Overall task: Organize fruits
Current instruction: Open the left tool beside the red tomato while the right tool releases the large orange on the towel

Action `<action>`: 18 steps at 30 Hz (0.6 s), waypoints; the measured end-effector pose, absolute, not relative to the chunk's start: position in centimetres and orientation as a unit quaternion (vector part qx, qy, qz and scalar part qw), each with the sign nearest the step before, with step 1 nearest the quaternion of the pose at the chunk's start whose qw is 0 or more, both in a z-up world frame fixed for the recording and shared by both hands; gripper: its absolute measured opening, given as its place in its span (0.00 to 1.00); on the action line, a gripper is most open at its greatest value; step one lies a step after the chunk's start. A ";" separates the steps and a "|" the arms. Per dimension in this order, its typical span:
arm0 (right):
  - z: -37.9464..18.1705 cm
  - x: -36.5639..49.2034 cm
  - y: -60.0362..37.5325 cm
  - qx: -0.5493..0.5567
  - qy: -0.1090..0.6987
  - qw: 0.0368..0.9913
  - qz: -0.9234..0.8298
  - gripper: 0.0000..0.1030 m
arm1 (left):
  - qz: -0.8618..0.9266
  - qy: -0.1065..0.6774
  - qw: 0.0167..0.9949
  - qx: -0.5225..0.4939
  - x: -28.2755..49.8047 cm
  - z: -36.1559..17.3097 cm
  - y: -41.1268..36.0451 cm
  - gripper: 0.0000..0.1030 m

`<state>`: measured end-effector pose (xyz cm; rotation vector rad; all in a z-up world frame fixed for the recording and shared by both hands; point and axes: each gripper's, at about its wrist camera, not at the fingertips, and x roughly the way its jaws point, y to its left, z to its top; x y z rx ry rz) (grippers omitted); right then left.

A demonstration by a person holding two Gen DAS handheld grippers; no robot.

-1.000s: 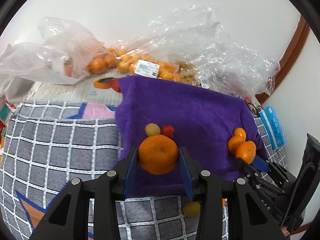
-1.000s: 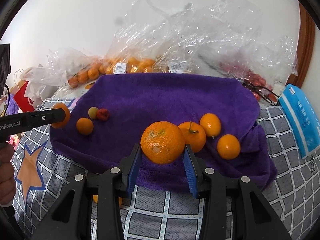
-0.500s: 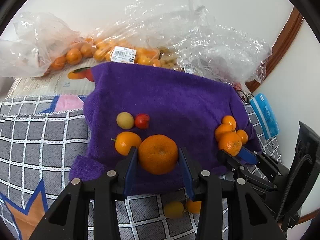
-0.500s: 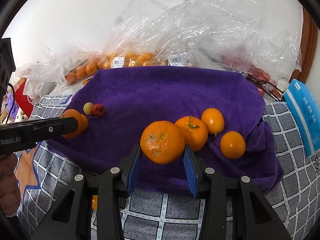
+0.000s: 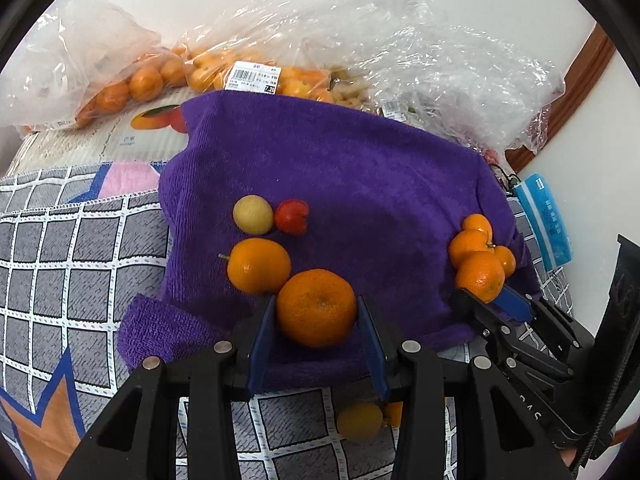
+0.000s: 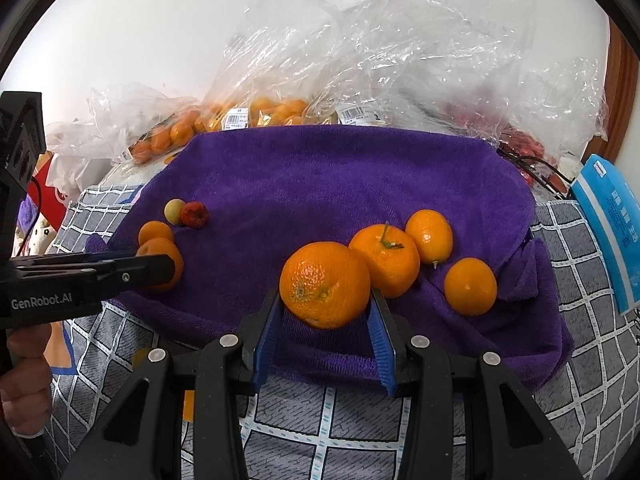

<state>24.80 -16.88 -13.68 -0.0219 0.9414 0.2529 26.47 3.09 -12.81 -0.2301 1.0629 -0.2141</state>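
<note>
A purple towel [image 5: 360,184] [image 6: 340,184] lies spread on a checked cloth. My left gripper [image 5: 316,336] is shut on a large orange [image 5: 316,306], low over the towel's near left edge, right beside a smaller orange [image 5: 258,265], a yellow fruit [image 5: 253,215] and a red fruit [image 5: 292,217]. My right gripper [image 6: 325,320] is shut on another large orange [image 6: 325,284], just in front of three oranges [image 6: 386,258] on the towel's right side. The left gripper shows in the right wrist view [image 6: 152,266], the right one in the left wrist view [image 5: 486,304].
Clear plastic bags of small oranges [image 5: 152,76] [image 6: 256,112] and crumpled plastic [image 6: 420,64] line the wall behind the towel. A blue packet [image 6: 612,224] lies at the right. A yellow fruit [image 5: 359,420] lies on the checked cloth [image 5: 80,240] under my left gripper.
Both grippers have moved forward and lower toward the towel, each still holding its orange. The left orange now sits beside the small orange; the right one nearly touches the stemmed orange.
</note>
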 end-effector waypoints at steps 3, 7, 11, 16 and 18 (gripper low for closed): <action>-13.7 24.8 -16.8 -0.011 0.453 0.883 0.120 0.41 | -0.102 0.506 0.850 -0.111 26.5 -12.8 3.1 0.38; -13.7 24.9 -16.7 -0.014 0.455 0.882 0.118 0.42 | -0.102 0.509 0.847 -0.112 26.5 -12.8 3.2 0.38; -13.6 25.0 -16.6 -0.016 0.459 0.881 0.115 0.44 | -0.103 0.513 0.845 -0.110 26.6 -12.9 3.2 0.38; -13.3 24.8 -16.4 -0.021 0.458 0.881 0.115 0.51 | -0.105 0.515 0.843 -0.114 26.4 -12.8 3.3 0.39; -13.1 24.6 -16.3 -0.022 0.457 0.882 0.114 0.51 | -0.108 0.513 0.843 -0.120 26.1 -12.5 3.5 0.39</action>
